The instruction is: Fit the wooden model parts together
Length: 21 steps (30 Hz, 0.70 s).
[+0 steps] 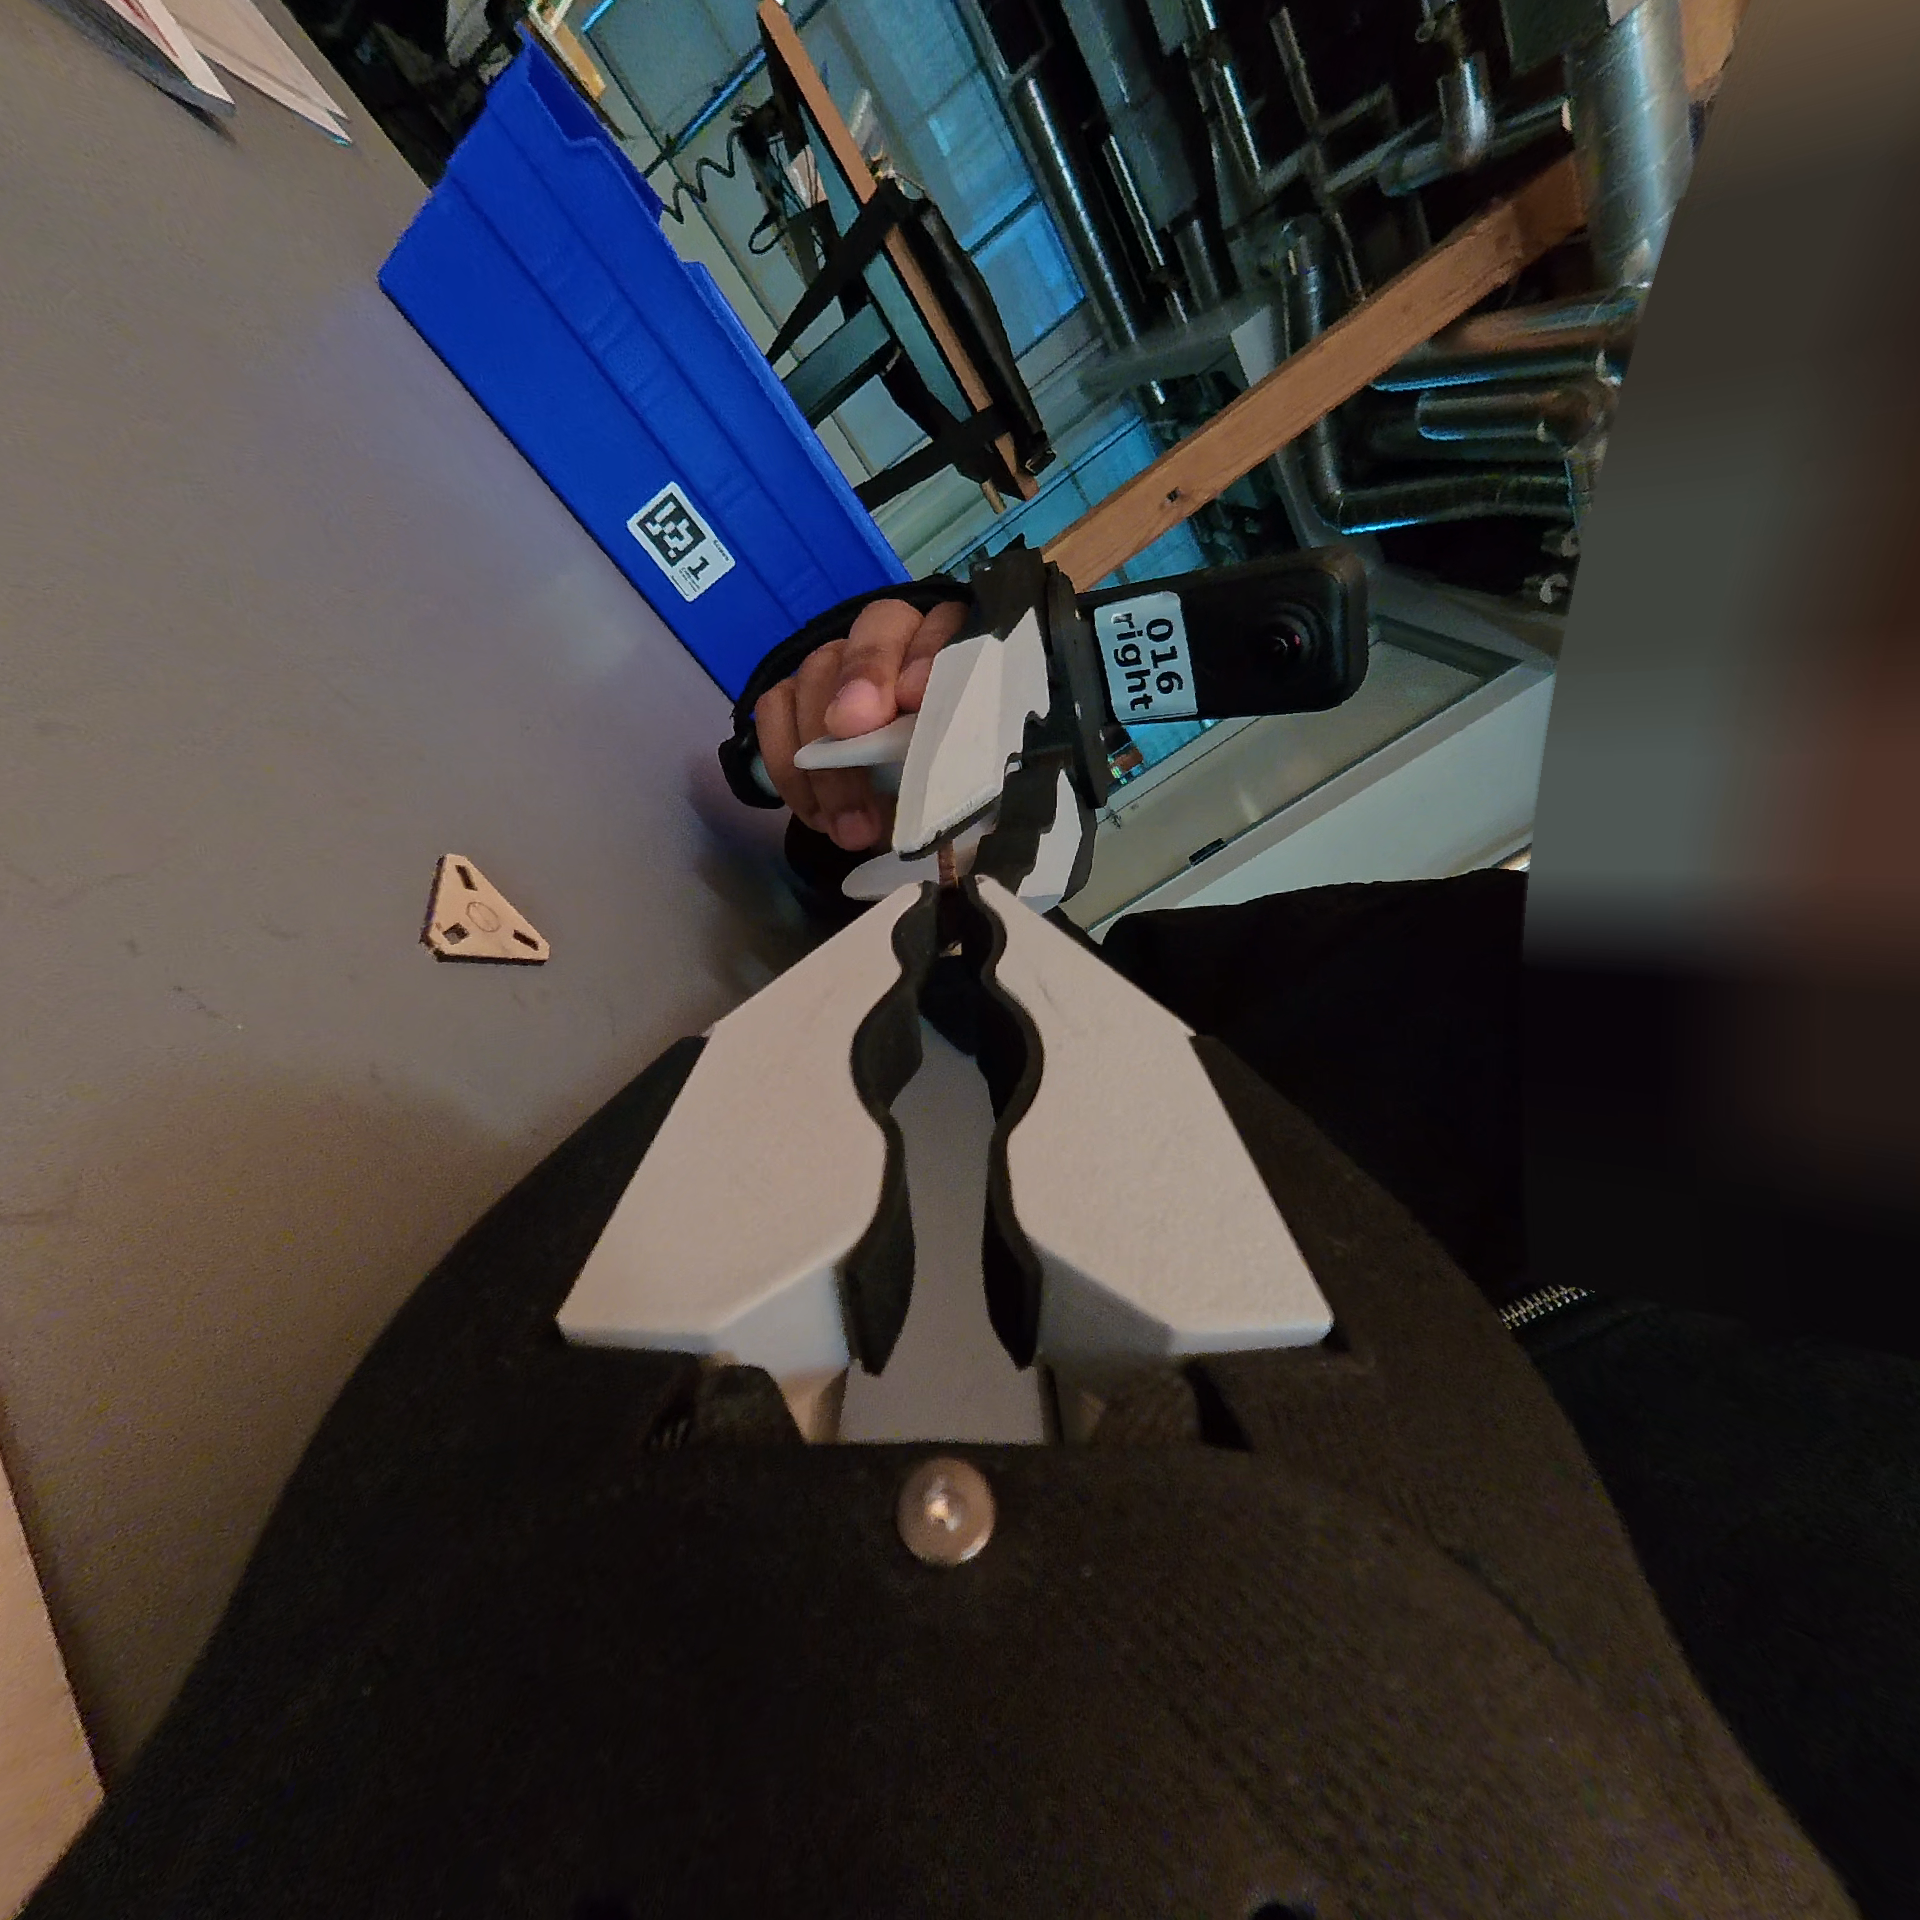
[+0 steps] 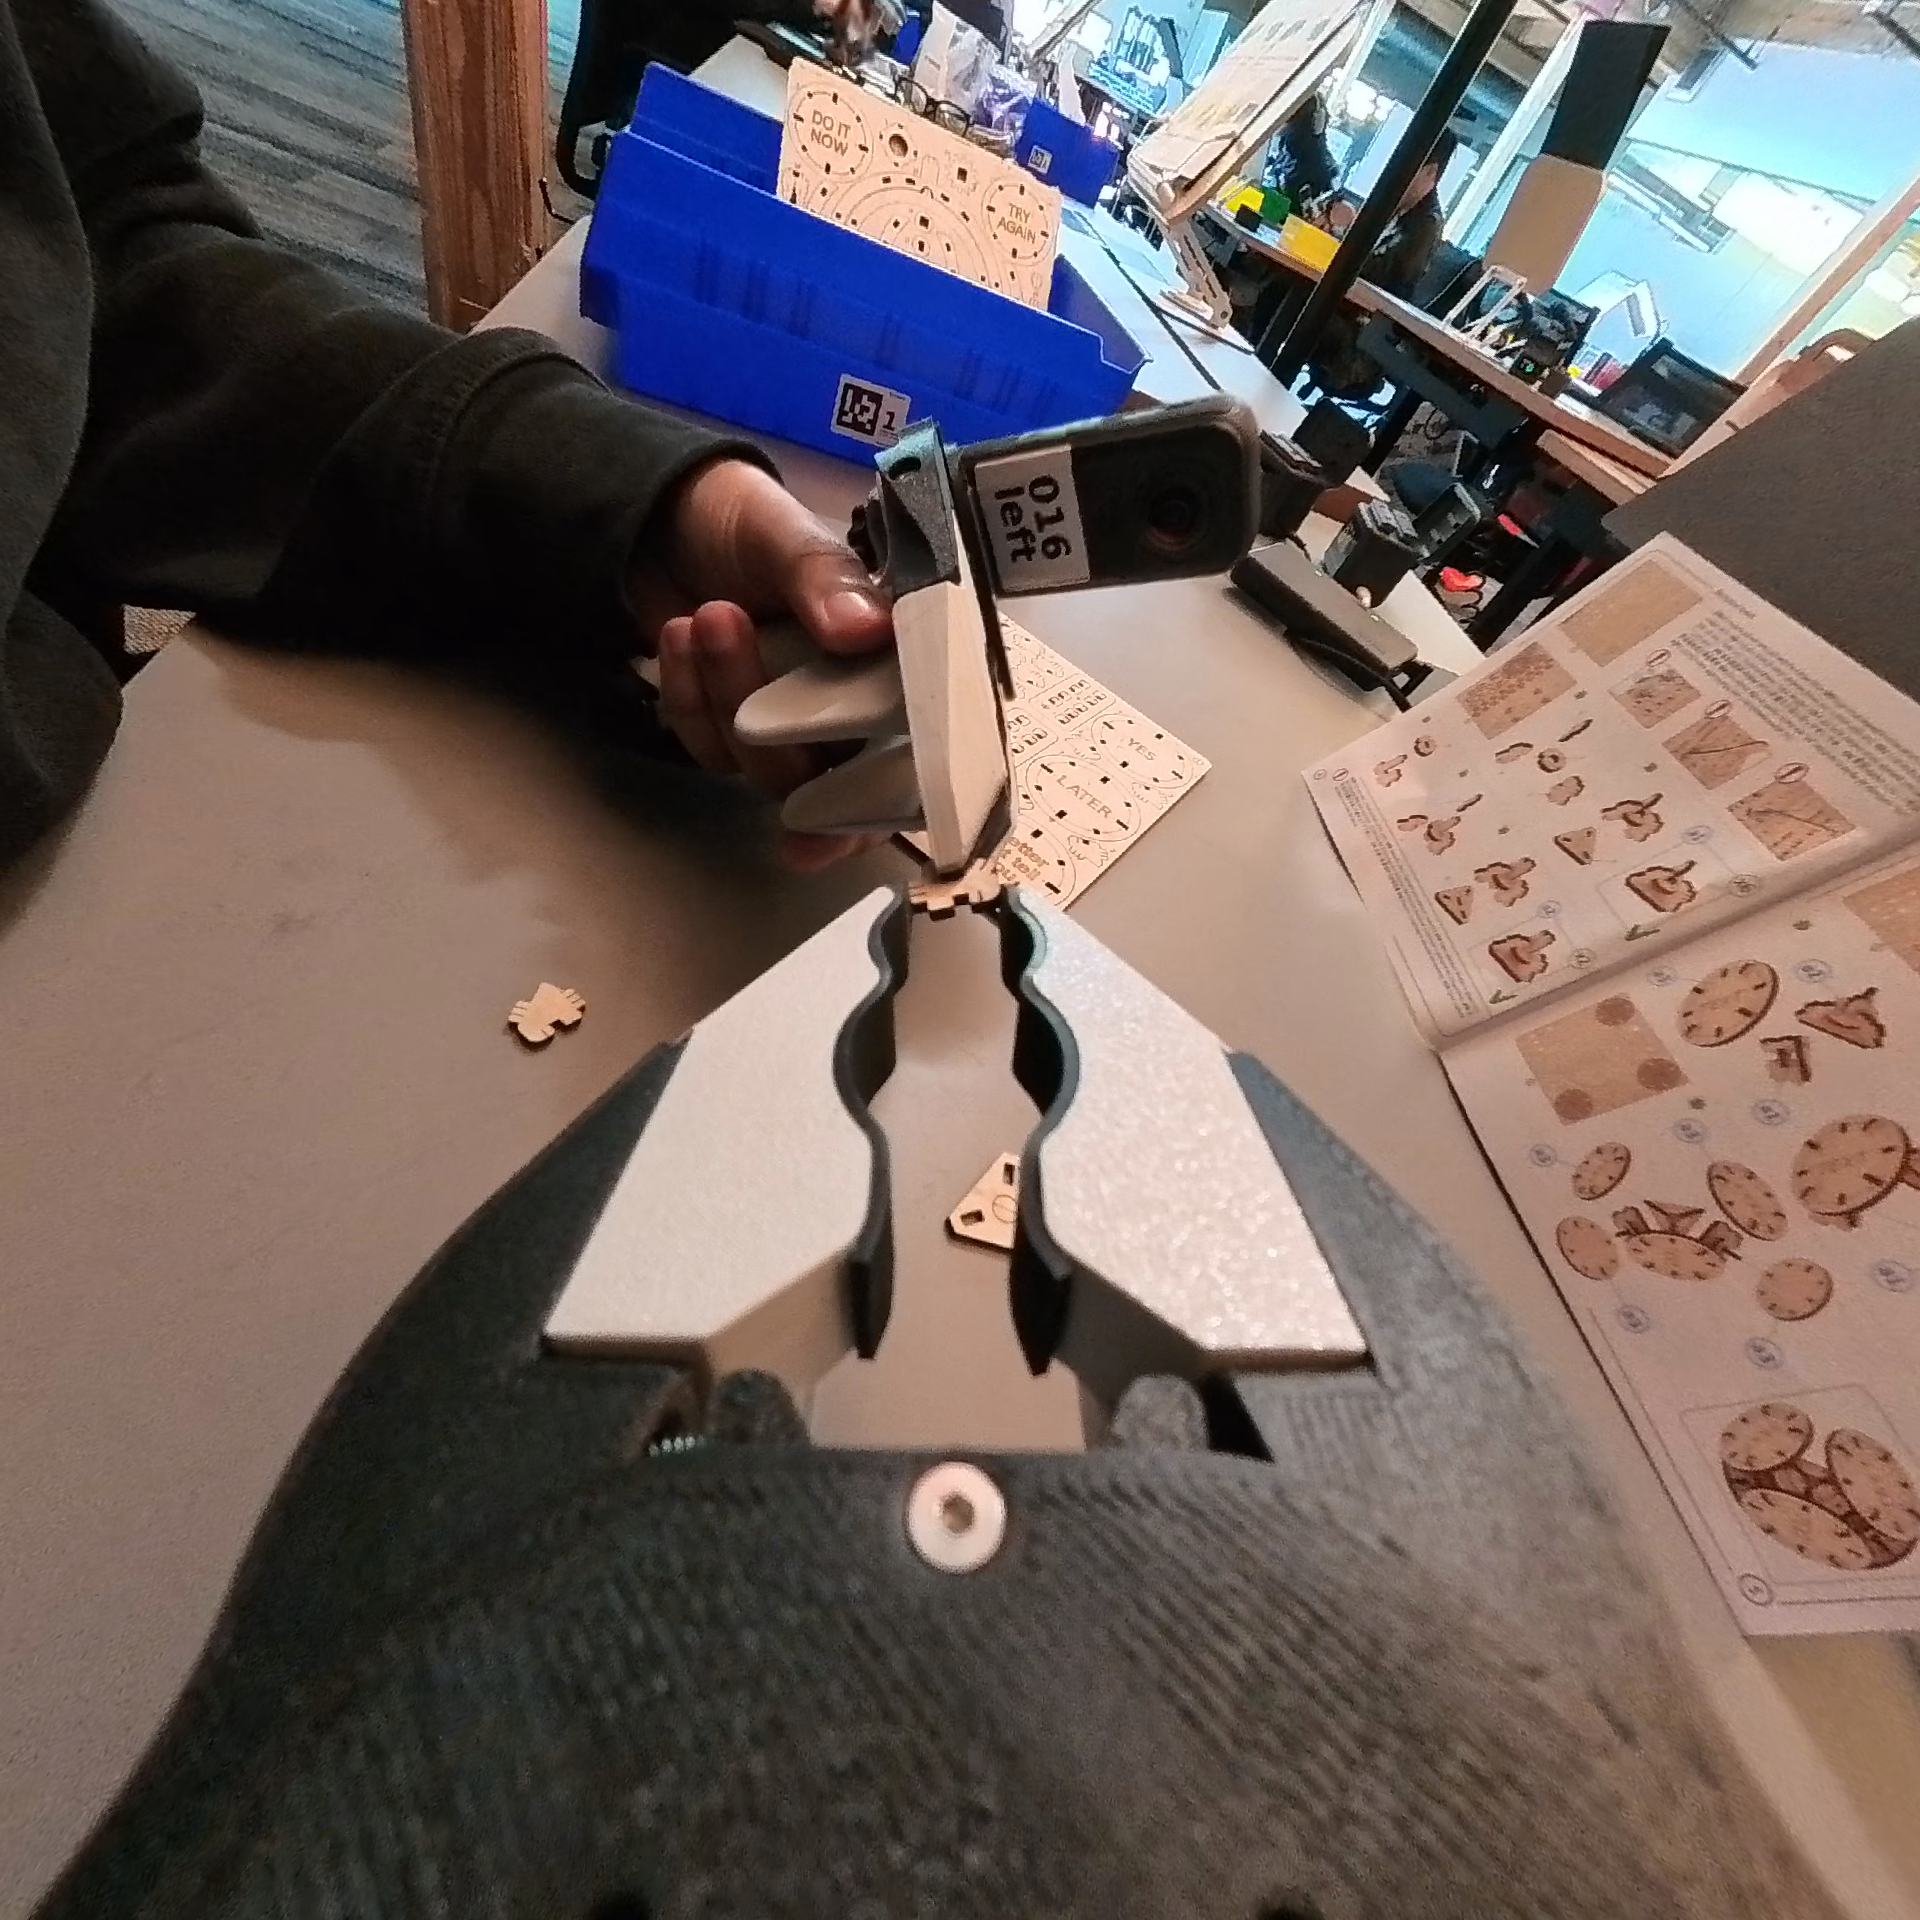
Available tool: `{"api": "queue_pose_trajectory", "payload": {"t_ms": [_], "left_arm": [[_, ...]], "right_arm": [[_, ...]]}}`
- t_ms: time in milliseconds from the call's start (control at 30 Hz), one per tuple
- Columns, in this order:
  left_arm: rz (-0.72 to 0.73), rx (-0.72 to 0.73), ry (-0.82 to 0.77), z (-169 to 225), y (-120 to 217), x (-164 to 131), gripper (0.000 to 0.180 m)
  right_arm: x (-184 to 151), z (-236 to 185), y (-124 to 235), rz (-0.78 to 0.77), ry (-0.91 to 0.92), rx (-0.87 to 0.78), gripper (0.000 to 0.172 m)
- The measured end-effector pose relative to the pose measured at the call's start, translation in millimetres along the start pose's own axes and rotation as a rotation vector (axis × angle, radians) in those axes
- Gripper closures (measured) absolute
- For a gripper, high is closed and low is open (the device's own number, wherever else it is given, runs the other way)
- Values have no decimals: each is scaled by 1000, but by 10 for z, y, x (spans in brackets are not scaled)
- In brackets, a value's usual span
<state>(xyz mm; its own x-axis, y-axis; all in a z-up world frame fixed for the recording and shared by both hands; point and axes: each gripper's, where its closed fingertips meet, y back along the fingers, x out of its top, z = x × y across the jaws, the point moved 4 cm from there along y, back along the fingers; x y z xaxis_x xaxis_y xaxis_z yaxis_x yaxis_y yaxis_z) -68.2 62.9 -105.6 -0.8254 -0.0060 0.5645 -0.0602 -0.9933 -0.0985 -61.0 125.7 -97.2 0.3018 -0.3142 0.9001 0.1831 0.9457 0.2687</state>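
My right gripper (image 2: 948, 912) is shut on a small flat wooden piece with tabs (image 2: 943, 896), pinched across its width above the grey table (image 2: 312, 883). My left gripper (image 1: 951, 914) is shut on the same piece, which shows edge-on as a thin brown strip (image 1: 948, 902) between its tips. In the right wrist view the left gripper (image 2: 961, 862) comes down onto the piece from above. In the left wrist view the right gripper (image 1: 977, 862) meets mine tip to tip. A hand holds each gripper.
A triangular wooden piece (image 1: 480, 914) lies on the table, also in the right wrist view (image 2: 992, 1205). A small loose wooden piece (image 2: 548, 1010) lies to the left. A blue bin (image 2: 831, 322) holds a wooden sheet (image 2: 914, 197). Another wooden sheet (image 2: 1101, 790) and an open instruction booklet (image 2: 1662, 935) lie to the right. Only a small space, under 4 cm, lies between the two pairs of fingers.
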Motion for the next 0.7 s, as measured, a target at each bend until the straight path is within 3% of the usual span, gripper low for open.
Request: {"api": "queue_pose_trajectory", "payload": {"t_ms": [333, 433, 567, 700], "left_arm": [[31, 30, -8, -33, 10, 35, 180], [81, 48, -12, -39, 91, 116, 180], [123, 90, -23, -63, 204, 196, 180], [116, 110, -35, -75, 206, 192, 180]], "right_arm": [[-13, 25, 0, -3, 18, -33, 155], [-43, 42, 22, -28, 3, -23, 139], [-183, -45, 72, -124, -80, 117, 142], [-477, -239, 35, -316, -212, 283, 133]]}}
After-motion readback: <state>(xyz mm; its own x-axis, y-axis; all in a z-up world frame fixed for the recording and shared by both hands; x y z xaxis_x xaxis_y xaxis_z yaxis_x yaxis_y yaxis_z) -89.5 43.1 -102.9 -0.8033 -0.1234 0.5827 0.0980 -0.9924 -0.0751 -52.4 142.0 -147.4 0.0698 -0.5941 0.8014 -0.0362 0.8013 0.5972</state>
